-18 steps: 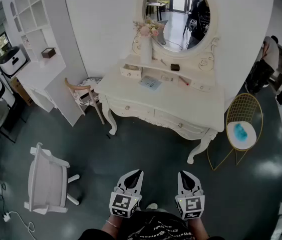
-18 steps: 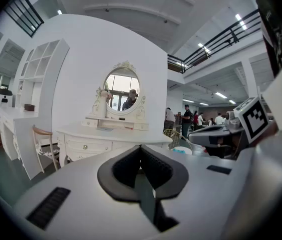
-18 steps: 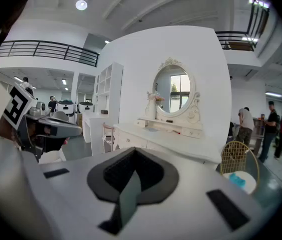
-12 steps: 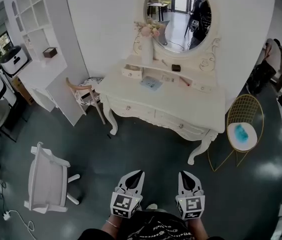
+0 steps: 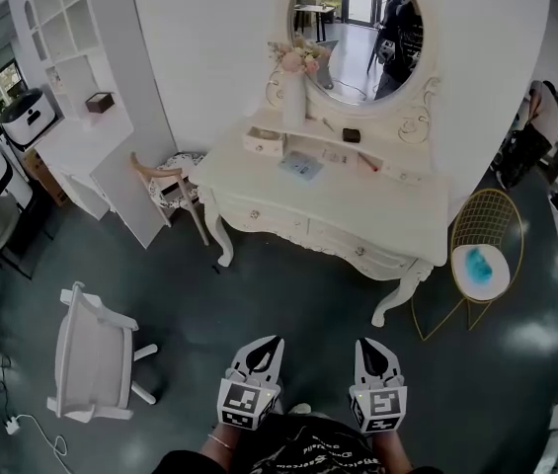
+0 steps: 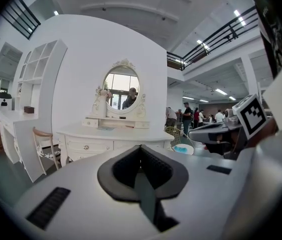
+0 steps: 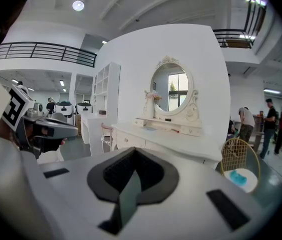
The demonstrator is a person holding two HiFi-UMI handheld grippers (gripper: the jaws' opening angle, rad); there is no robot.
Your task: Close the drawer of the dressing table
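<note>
The white dressing table (image 5: 323, 200) with an oval mirror (image 5: 356, 30) stands against the far wall, well beyond both grippers. At the left end of its upper shelf a small drawer (image 5: 262, 142) sticks out. The two wide front drawers (image 5: 259, 215) sit under the top. My left gripper (image 5: 273, 343) and right gripper (image 5: 367, 345) hover side by side low over the dark floor, both shut and empty. In the left gripper view the jaws (image 6: 141, 147) meet, with the table (image 6: 108, 134) ahead. The right gripper view shows its jaws (image 7: 133, 151) together.
A white chair (image 5: 91, 358) stands on the floor at the left and a wooden chair (image 5: 165, 188) beside the table. A gold wire chair (image 5: 483, 250) with a blue cushion is at the right. A white shelf unit (image 5: 71, 87) fills the left wall. People stand at the far right.
The head view has shifted slightly, so the table sits a touch further right. Both grippers stay where they were, still shut.
</note>
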